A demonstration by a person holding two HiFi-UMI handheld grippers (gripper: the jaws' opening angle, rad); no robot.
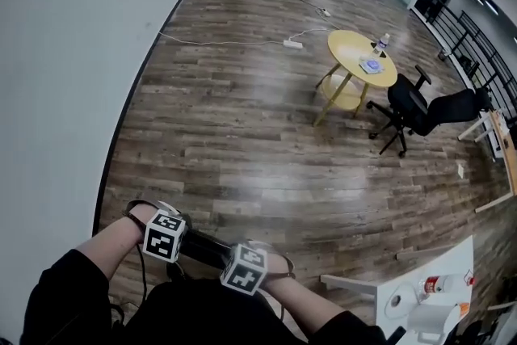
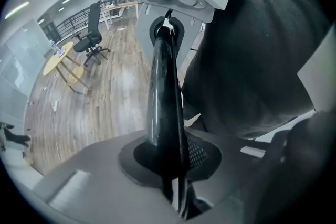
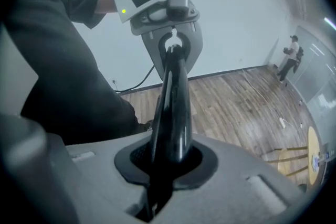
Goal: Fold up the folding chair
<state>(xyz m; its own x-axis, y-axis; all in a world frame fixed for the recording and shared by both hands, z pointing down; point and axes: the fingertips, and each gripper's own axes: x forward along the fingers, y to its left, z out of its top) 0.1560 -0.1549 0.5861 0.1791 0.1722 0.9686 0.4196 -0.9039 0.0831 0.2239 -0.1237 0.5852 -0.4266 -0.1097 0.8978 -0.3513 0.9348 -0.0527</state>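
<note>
- The left gripper (image 2: 177,194) is clamping the left end of the folding chair's black bar (image 1: 203,249), and the right gripper (image 3: 155,194) is clamping its right end.
- The bar is lying left to right, near the person, directly between both grippers.
- The rest of the chair is hiding beneath the person.

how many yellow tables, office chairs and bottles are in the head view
yellow table: 1
office chair: 1
bottles: 2
total: 4
</note>
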